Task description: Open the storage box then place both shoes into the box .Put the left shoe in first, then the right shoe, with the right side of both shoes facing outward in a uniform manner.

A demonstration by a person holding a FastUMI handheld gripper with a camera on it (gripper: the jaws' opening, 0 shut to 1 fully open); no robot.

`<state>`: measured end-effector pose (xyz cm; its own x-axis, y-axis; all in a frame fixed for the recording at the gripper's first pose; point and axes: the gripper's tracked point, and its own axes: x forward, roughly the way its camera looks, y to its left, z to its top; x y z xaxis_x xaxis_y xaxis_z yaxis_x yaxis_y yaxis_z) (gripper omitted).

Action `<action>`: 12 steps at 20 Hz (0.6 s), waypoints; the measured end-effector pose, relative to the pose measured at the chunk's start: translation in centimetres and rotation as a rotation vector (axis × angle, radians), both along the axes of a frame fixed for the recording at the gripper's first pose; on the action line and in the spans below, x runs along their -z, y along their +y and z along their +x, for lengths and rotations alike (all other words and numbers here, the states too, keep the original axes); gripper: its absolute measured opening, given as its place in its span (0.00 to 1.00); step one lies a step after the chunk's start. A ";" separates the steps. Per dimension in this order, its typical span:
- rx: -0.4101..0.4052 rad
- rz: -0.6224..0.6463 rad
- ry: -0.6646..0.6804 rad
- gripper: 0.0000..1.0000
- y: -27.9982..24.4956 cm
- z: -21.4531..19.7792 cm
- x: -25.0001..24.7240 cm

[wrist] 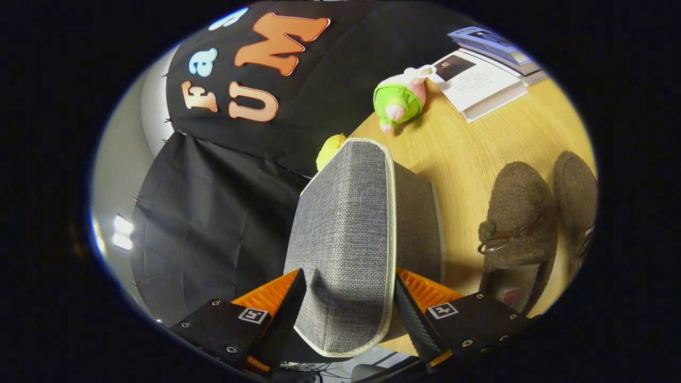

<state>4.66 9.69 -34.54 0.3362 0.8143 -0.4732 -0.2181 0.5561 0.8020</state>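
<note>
Evidently mid-opening, the gripper (348, 298) pinches the grey lid (346, 234) of the storage box (420, 223) between both fingers, swung upright, and next must release it before fetching the 2 shoes (518, 213) just beside

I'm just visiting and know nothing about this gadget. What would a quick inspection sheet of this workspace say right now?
Surface: light wooden table, bare between the box and the shoes.
Job's things: grey fabric lid of the storage box, lifted up between the fingers; two brown felt shoes side by side beside the box, not yet inside.
Clutter: plush toy in green, a yellow soft thing behind the lid, open booklet, stacked books.
Gripper: the gripper has both fingers pressed on the lid's edges.
Cables: nothing seen.
Surroundings: black cloth wall, pale wall with a bright light beyond it.
</note>
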 end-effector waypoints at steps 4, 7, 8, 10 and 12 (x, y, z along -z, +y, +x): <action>0.032 -0.002 0.010 0.77 -0.9 -0.1 -0.4; 0.110 -0.009 -0.024 0.61 -1.8 0.5 -1.4; 0.140 -0.004 -0.030 0.55 -2.0 0.8 -1.8; 0.189 0.027 -0.028 0.26 -2.1 1.0 -2.8; 0.225 0.058 -0.002 0.06 -1.6 0.8 -3.8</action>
<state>5.51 8.14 -30.71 0.5134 0.7444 -0.4270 -0.0950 0.5438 0.8338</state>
